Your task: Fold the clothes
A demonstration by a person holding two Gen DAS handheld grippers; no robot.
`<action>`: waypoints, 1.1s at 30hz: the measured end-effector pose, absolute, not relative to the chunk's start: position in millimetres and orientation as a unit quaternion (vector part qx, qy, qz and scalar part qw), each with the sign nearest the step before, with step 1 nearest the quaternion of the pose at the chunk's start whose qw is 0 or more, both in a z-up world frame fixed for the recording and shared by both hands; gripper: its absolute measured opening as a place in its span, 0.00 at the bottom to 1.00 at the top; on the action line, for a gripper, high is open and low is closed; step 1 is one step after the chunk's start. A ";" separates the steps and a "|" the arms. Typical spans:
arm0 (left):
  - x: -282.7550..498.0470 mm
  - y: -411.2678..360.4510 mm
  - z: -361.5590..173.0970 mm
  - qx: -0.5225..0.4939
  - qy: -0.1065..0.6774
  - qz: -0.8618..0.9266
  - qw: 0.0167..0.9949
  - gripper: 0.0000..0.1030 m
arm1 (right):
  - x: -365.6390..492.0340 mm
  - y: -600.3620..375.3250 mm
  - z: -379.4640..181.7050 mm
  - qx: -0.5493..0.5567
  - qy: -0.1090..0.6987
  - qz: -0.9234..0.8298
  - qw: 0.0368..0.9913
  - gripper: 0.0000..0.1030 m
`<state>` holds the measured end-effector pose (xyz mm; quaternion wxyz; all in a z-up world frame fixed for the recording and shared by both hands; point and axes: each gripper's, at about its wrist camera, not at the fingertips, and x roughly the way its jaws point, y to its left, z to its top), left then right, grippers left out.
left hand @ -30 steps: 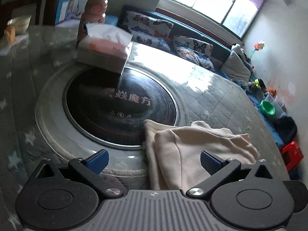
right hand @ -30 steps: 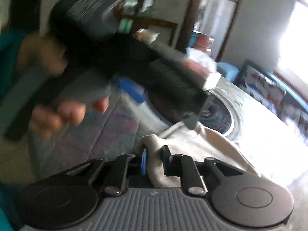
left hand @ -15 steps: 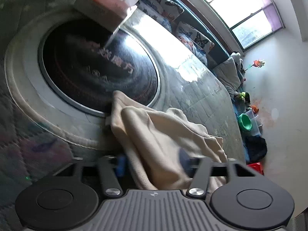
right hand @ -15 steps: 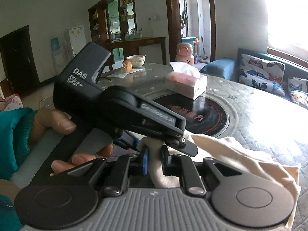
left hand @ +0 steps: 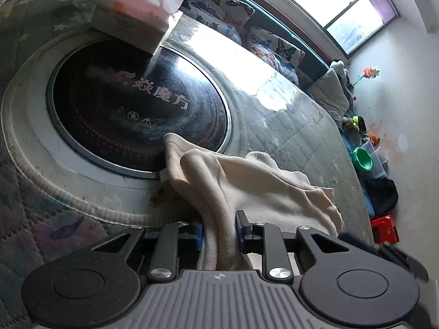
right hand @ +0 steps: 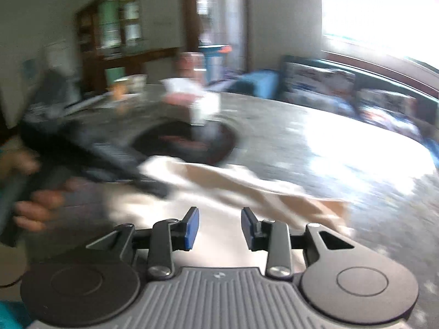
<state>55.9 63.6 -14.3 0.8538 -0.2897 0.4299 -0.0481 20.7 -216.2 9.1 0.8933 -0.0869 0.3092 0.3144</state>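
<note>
A cream garment [left hand: 255, 183] lies bunched on the quilted table cover, its far corner over the rim of a black round hotplate [left hand: 137, 104]. My left gripper [left hand: 219, 233] is shut on a fold of the garment at its near edge. In the blurred right wrist view the garment [right hand: 219, 189] spreads across the table, and my right gripper [right hand: 219, 227] is open above it with nothing between the pads. The left gripper [right hand: 153, 186] shows there at the garment's left edge, held by a hand.
A tissue box [left hand: 137, 22] stands at the hotplate's far rim. A sofa with butterfly cushions [left hand: 274, 46] runs along the far side under a window. A green bowl [left hand: 362, 159] and a red stool [left hand: 384, 230] sit on the floor at right.
My left gripper closed on a fold of the garment. My right gripper let go of the cloth, opened and pulled back.
</note>
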 end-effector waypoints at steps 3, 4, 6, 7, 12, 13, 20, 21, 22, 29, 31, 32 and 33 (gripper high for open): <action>57.6 62.5 -13.7 -0.282 0.431 -0.048 0.856 0.24 | 43.5 -244.2 1.1 -0.058 0.326 0.262 0.906 0.42; 58.4 61.8 -13.4 -0.277 0.432 -0.047 0.857 0.24 | 51.4 -253.7 -1.7 -0.047 0.332 0.245 0.910 0.42; 59.6 60.4 -12.6 -0.267 0.432 -0.047 0.860 0.24 | 68.5 -269.1 -9.8 -0.024 0.346 0.219 0.912 0.45; 60.4 59.5 -12.2 -0.262 0.433 -0.047 0.861 0.24 | 75.9 -273.6 -15.0 -0.013 0.354 0.216 0.910 0.47; 64.0 57.2 -11.8 -0.242 0.435 -0.047 0.866 0.25 | 89.3 -283.1 -34.4 0.021 0.365 0.203 0.908 0.52; 64.5 56.9 -11.7 -0.238 0.435 -0.047 0.867 0.25 | 88.8 -284.1 -36.3 0.026 0.363 0.205 0.909 0.52; 68.3 51.9 -8.1 -0.208 0.433 -0.050 0.876 0.24 | 82.6 -282.8 -31.3 0.042 0.357 0.218 0.907 0.15; 68.7 51.1 -7.0 -0.204 0.432 -0.051 0.877 0.23 | 81.3 -284.7 -28.6 0.046 0.352 0.219 0.909 0.14; 69.4 49.9 -5.1 -0.199 0.430 -0.053 0.879 0.23 | 79.4 -286.3 -24.8 0.048 0.348 0.219 0.910 0.13; 80.7 25.1 18.6 -0.163 0.410 -0.094 0.893 0.16 | 61.2 -301.9 18.3 0.033 0.299 0.204 0.932 0.11; 86.5 10.2 24.8 -0.152 0.403 -0.111 0.896 0.16 | 59.1 -309.3 30.0 0.026 0.287 0.193 0.938 0.11; 89.5 2.7 27.3 -0.148 0.400 -0.118 0.897 0.16 | 58.5 -313.0 34.9 0.022 0.281 0.186 0.941 0.11; 92.3 -4.1 28.9 -0.145 0.398 -0.124 0.897 0.16 | 57.8 -316.6 39.8 0.017 0.276 0.179 0.944 0.11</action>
